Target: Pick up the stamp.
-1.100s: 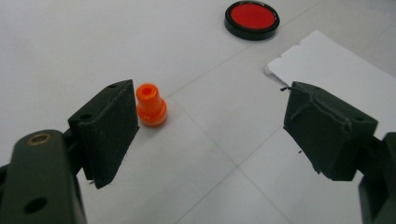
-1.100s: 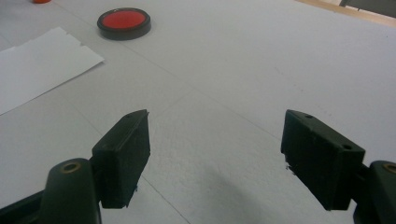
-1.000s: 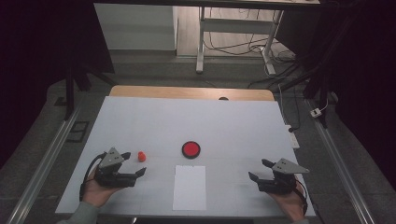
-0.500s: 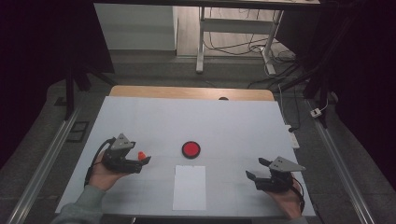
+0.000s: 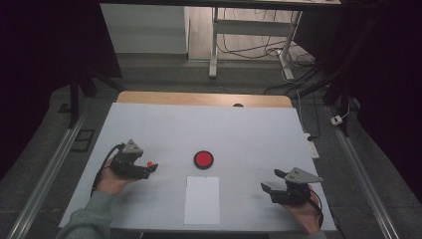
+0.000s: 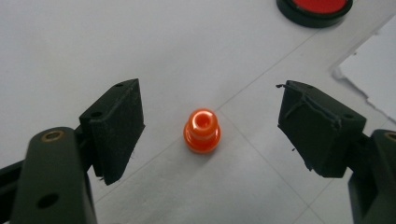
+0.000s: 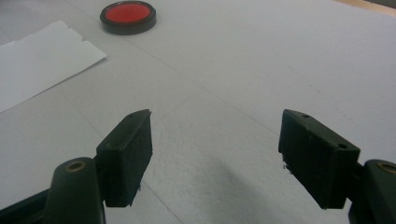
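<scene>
The left gripper [image 6: 208, 128] has slid up to the little orange peg [image 6: 201, 131] (worktop's 9 o'clock side). Its jaws, just closing a bit, aren't touching it yet, so grab's next. Right gripper [image 7: 215, 156]: jaws wide open, holding nothing.

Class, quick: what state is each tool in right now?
Left tool: open, jaws just closing around the small orange peg, not touching it.
Right tool: open, holding nothing.

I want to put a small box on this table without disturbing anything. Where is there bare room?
The far half of the table beyond the red disc is bare, as is the stretch between the paper and the right gripper. It is crowded by the left gripper, around the orange piece.
</scene>
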Action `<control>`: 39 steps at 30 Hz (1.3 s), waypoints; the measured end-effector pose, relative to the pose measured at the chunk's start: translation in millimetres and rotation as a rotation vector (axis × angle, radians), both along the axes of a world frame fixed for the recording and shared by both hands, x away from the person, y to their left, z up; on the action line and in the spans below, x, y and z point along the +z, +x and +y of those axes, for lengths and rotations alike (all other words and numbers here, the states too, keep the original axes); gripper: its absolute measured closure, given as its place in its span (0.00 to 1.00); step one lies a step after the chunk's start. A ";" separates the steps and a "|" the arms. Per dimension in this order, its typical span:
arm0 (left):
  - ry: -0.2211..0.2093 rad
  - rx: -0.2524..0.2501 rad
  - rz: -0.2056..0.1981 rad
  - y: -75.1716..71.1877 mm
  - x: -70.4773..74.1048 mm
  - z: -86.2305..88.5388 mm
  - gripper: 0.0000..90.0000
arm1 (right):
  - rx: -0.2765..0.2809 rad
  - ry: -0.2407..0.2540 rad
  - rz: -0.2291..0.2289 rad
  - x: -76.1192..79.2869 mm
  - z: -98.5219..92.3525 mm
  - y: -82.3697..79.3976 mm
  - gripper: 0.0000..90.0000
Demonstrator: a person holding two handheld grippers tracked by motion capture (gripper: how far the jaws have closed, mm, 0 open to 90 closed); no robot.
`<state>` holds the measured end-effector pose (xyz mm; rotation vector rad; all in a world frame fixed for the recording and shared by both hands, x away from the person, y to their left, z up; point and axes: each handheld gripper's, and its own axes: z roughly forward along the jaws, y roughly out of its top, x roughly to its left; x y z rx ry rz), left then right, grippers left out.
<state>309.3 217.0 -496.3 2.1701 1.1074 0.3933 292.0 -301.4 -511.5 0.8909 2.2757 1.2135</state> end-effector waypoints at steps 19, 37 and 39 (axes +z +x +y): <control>0.063 -0.033 0.042 6.8 -19.5 -3.6 0.45 | -0.003 -0.010 0.010 -2.5 -0.4 0.6 0.29; 0.065 -0.038 0.052 10.4 -25.1 -1.6 0.67 | -0.005 -0.017 0.011 -3.7 0.4 0.8 0.29; 0.056 -0.039 0.064 11.0 -25.7 -0.5 0.72 | -0.005 -0.019 0.010 -3.6 0.3 0.8 0.29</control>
